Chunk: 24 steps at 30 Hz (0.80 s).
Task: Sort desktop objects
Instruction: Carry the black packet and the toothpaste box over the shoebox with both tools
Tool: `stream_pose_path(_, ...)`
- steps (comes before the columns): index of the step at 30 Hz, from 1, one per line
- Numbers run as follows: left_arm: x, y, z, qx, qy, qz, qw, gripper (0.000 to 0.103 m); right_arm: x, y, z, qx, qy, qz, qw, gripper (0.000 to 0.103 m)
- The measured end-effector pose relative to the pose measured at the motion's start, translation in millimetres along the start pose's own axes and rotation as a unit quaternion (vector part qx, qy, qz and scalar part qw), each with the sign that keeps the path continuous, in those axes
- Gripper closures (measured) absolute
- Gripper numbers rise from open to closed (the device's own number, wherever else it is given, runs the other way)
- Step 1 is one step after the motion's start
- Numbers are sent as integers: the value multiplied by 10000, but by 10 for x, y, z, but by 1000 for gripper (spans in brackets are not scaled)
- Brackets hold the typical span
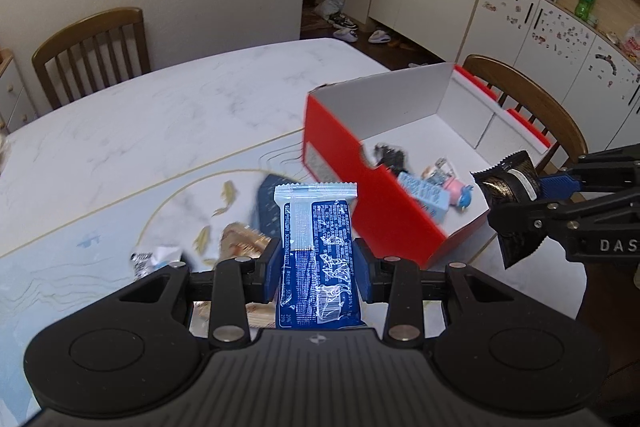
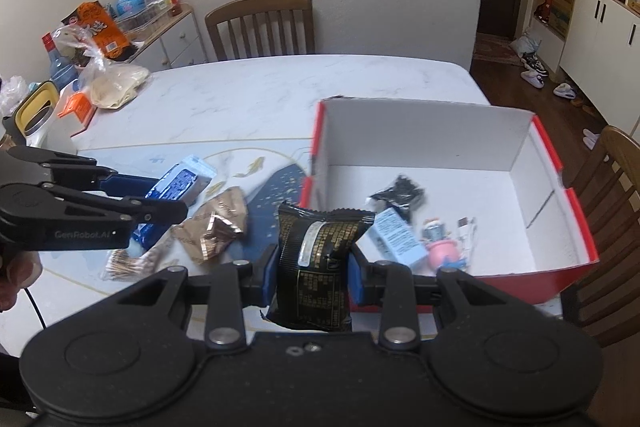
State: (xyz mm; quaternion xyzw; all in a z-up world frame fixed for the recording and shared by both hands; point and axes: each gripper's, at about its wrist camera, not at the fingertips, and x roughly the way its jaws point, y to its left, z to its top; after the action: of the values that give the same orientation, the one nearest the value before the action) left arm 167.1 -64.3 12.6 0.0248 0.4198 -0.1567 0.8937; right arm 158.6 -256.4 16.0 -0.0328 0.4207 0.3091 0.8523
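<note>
My left gripper (image 1: 318, 269) is shut on a blue snack packet (image 1: 318, 247), held upright above the table mat, left of the red box (image 1: 360, 187). My right gripper (image 2: 312, 273) is shut on a black snack packet (image 2: 320, 259), held just in front of the red box's (image 2: 576, 211) near-left corner. Inside the box lie a light blue carton (image 2: 396, 235), a pink toy figure (image 2: 442, 251) and a small black item (image 2: 400, 193). In the right wrist view the left gripper (image 2: 172, 195) shows at the left with the blue packet (image 2: 180, 185).
A brown foil wrapper (image 2: 218, 223), a bundle of cotton swabs (image 2: 128, 265) and a dark blue pouch (image 2: 280, 187) lie on the mat. Bags, a bottle and an orange box (image 2: 76, 109) crowd the table's far left. Wooden chairs (image 2: 260, 23) stand around the marble table (image 2: 280, 87).
</note>
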Motion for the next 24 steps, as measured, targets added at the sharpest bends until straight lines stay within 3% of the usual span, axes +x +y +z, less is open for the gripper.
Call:
stream_pose_path(13,244,-591,355,365,-134,-161,9991,67,-4,-613,90,78,-125,-180,9997,70)
stream_pose_path(24,655,-958,602,641,22,-287,9975,67,176,-1089,164,182,-19,-349,9992,70)
